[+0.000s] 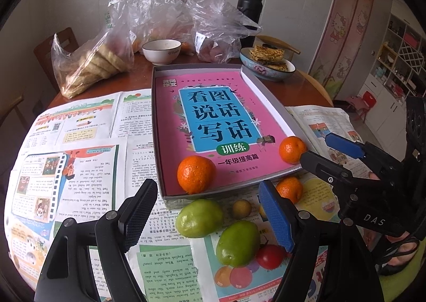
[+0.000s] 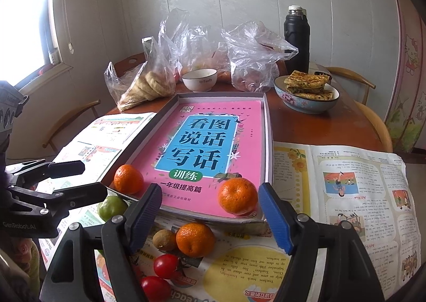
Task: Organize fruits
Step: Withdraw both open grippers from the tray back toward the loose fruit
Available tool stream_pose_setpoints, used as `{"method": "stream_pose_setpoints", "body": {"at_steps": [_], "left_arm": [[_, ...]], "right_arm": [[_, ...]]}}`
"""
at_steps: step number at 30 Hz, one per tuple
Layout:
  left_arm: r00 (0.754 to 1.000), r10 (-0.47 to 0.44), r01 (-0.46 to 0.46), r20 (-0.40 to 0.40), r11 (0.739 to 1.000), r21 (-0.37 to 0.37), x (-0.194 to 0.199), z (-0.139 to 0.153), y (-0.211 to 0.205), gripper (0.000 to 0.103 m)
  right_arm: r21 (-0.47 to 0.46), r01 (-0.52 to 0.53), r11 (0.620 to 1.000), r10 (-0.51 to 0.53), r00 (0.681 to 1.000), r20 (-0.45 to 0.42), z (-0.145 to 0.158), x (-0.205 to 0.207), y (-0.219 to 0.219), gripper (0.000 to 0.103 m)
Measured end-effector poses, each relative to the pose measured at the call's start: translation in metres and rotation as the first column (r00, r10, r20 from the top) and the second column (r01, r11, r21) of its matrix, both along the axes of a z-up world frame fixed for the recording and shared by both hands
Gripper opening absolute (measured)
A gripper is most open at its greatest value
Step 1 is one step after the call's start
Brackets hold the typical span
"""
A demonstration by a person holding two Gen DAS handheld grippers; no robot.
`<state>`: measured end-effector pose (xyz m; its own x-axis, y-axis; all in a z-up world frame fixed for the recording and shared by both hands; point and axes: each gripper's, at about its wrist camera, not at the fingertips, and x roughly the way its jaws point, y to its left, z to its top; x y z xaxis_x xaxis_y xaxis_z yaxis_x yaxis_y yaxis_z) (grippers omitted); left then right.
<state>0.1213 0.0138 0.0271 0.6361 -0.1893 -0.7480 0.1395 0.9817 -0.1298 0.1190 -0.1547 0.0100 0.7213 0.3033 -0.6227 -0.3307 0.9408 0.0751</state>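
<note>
Hovering over the near edge of the table: both grippers, jaws apart, nothing between the pads.

Left to right:
- Left gripper (image 1: 207, 219): jaws wide, empty. It hangs above the two green fruits (image 1: 199, 218) (image 1: 237, 243) lying on the newspaper sheets (image 1: 80, 147) by the table's near edge. A small brown round fruit (image 1: 241, 208) sits just beyond them, and a cherry tomato (image 1: 270, 256) touches the nearer green one.
- Shallow box lid (image 1: 157, 126) in the middle of the table, a pink workbook (image 1: 218, 115) lying inside. One tangerine (image 1: 196, 174) rests in its near-left corner, another (image 1: 292, 149) in its near-right corner.
- Third tangerine (image 2: 195, 239) is outside the lid, on the paper just before its near edge, touching the brown fruit. Two cherry tomatoes (image 2: 165, 266) (image 2: 155, 288) lie closer still to the table edge.
- Right gripper (image 2: 210, 218): jaws moderately wide, empty, hanging above that third tangerine and pointing at the lid's near-right corner.

Far edge of the table: clear bags (image 2: 149, 75) of flatbread and fruit, a white bowl (image 2: 199, 79), a black flask (image 2: 297, 38), a blue bowl (image 2: 306, 105) of pancake pieces.
</note>
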Motion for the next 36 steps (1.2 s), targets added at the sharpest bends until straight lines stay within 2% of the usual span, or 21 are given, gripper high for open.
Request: {"method": "stream_pose_setpoints", "body": {"at_steps": [5,8,36], "left_arm": [[1.000,-0.007,0.007,0.009,1.000,-0.002,-0.006,0.001,0.000,0.080],[1.000,-0.019,0.019,0.009,1.000,-0.015,-0.009,0.002,0.000,0.081],[0.997,-0.054,0.054,-0.048,0.998,-0.011,-0.033,-0.008,0.006,0.081]], "right_arm": [[0.008,-0.012,1.000,0.012,1.000,0.004,0.003,-0.007,0.001,0.075],[0.008,-0.012,1.000,0.012,1.000,0.005,0.005,-0.010,0.001,0.079],[0.023,-0.060,0.998,0.060,0.998,-0.005,0.008,-0.043,0.002,0.079]]}}
